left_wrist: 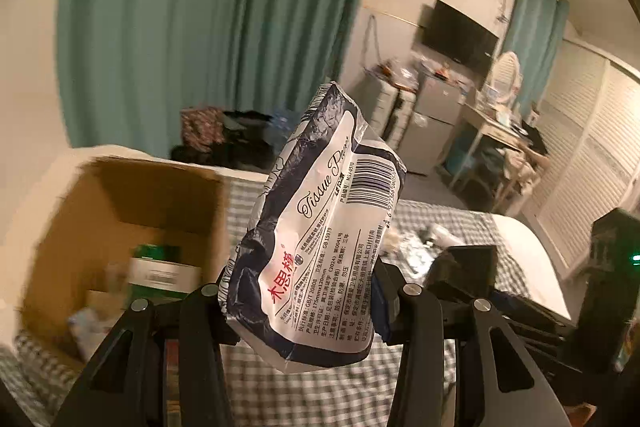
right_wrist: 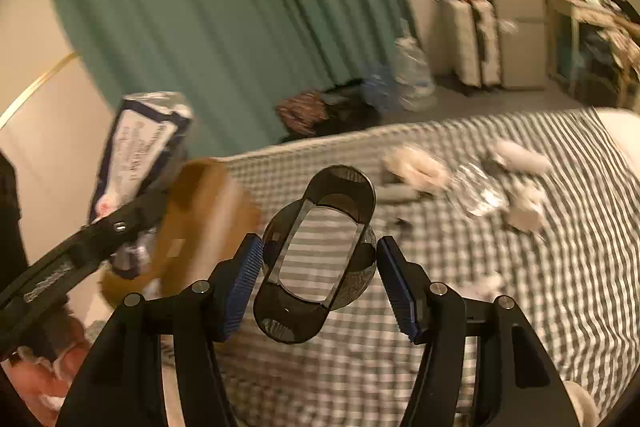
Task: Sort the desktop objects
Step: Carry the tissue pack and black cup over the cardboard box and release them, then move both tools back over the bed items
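Tissue pack (left_wrist: pixel 316 227) (navy and white, barcode upward) stands clamped in the left gripper (left_wrist: pixel 304 291), lifted beside the open cardboard box (left_wrist: pixel 120 195) on the checked bedsheet (left_wrist: pixel 320 387). The right gripper (right_wrist: pixel 320 267) pinches a smoky transparent oval holder (right_wrist: pixel 316 255) above the sheet.
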`<state>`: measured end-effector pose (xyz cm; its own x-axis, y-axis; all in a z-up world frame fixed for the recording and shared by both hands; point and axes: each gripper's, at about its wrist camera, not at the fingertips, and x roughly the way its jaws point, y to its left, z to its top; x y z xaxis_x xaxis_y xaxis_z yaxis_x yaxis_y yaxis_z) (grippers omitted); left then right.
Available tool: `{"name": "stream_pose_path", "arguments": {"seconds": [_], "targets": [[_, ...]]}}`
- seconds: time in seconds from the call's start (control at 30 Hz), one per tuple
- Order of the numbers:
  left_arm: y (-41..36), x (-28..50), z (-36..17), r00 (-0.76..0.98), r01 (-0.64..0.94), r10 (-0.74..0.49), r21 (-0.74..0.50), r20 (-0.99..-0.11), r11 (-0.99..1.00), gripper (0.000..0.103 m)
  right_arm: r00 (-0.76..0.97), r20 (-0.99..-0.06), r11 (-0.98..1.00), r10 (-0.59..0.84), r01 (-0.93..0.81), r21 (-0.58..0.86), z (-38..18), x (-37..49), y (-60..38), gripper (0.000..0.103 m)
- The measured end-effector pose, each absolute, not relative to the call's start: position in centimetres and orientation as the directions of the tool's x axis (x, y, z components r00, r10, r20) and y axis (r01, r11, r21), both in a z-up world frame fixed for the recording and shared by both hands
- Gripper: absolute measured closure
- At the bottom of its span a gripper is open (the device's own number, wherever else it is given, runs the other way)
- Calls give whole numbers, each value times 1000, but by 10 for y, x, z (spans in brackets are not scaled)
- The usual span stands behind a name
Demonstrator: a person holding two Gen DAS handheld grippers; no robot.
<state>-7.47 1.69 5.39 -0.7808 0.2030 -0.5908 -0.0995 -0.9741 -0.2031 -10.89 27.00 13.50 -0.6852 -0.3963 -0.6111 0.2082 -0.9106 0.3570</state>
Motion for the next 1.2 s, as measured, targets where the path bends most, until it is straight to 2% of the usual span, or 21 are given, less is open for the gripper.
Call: {"name": "stream_pose_path", "arguments": {"seconds": [0.17,0.3,0.47,0.53,0.63,0.67,0.7,0.77,0.8,0.83,1.13,1.2], "targets": [[-48,-52,58,-810,6,105,-188,-577,-982,56,-638,-588,-867,-497,345,359,154,-98,200,46],[-99,-50,34,-780,106,39,-194,-625,-975,56,-576,-610,-837,-543,427,341,145,-99,147,51],[-135,-55,-2,-738,185,10,-217,-674,-959,56,-505,-658,-815,-558,484,320,118,-113,92,57],[-140,-55,-14,-724,198,7,-218,-689,-956,56,-481,-678,-810,-557,497,313,106,-122,74,64],[-145,-59,-28,-699,209,6,-212,-715,-955,53,-458,-686,-798,-565,515,313,95,-134,56,64],[-146,-60,-32,-693,211,5,-210,-721,-955,49,-461,-685,-798,-564,518,308,93,-136,55,64],[-147,-61,-35,-688,209,11,-213,-726,-954,37,-468,-681,-799,-564,517,306,94,-136,54,63],[-145,-63,-37,-683,208,22,-223,-730,-952,17,-474,-669,-797,-573,510,322,97,-136,56,53],[-144,-63,-37,-683,211,22,-226,-730,-951,13,-487,-658,-802,-574,497,331,97,-138,62,44],[-143,-63,-37,-681,206,27,-227,-732,-952,12,-504,-651,-811,-567,481,334,99,-139,67,40],[-98,-63,-18,-695,127,62,-207,-716,-970,8,-600,-650,-884,-467,334,328,103,-135,139,35],[-85,-63,-12,-706,109,71,-207,-705,-972,2,-627,-652,-905,-426,288,314,105,-135,162,35]]}}
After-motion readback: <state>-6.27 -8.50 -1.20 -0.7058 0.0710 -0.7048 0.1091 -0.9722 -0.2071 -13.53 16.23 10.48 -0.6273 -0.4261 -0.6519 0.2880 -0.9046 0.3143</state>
